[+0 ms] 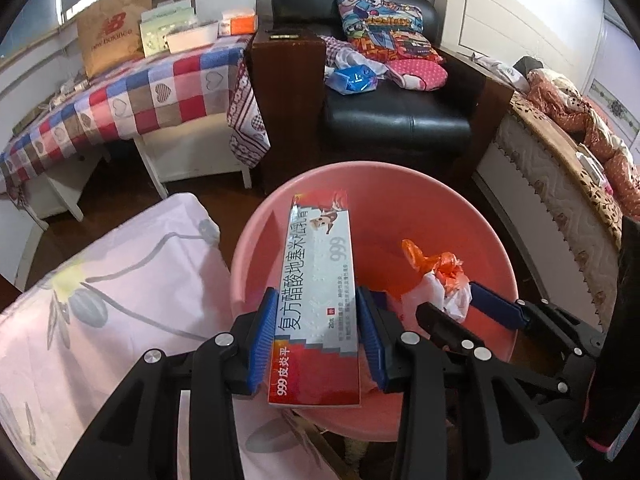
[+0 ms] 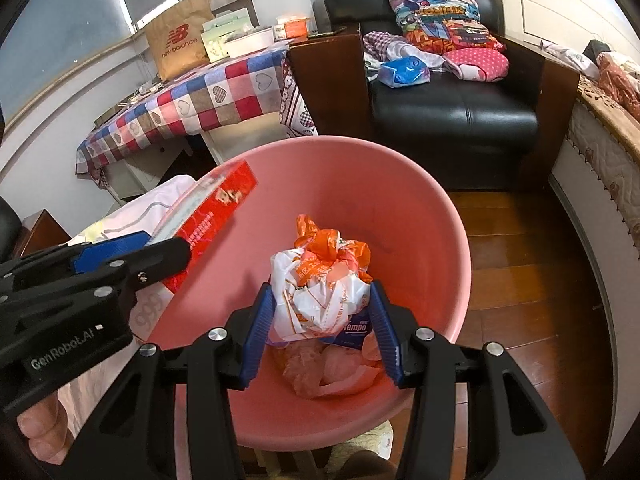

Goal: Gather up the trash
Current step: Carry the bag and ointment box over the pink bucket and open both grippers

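Left gripper [image 1: 316,336] pinching the long red-and-white ointment box [image 1: 316,304] across its width, blue pads pressing both long sides. Holding it lengthwise, pointing toward 12 o'clock, over the pink basin [image 1: 460,200], probably so that letting go drops it inside. Seeing, at 3 o'clock in this left wrist view, the right gripper [image 1: 452,300] reaching in with the knotted orange-and-white plastic bag [image 1: 444,280]. Noting a floral pink cushion [image 1: 120,280] just beside the basin at 9 o'clock, a black armchair [image 1: 400,120] beyond at 12 o'clock.

Turning to the right wrist view: right gripper [image 2: 322,320] clamping the crumpled bag [image 2: 320,280] between its pads, above the basin's [image 2: 400,200] hollow. Spotting a blue Tempo tissue pack [image 2: 354,330] pressed low against the bag, whether gripped too or merely lying beneath, cannot tell. Finding more pale wrappers [image 2: 328,368] lying on the basin floor at 6 o'clock. Catching the left gripper [image 2: 132,256] at 9 o'clock, carrying the box [image 2: 212,216] over the rim. Judging both loads ready for release, basin serving as the bin.
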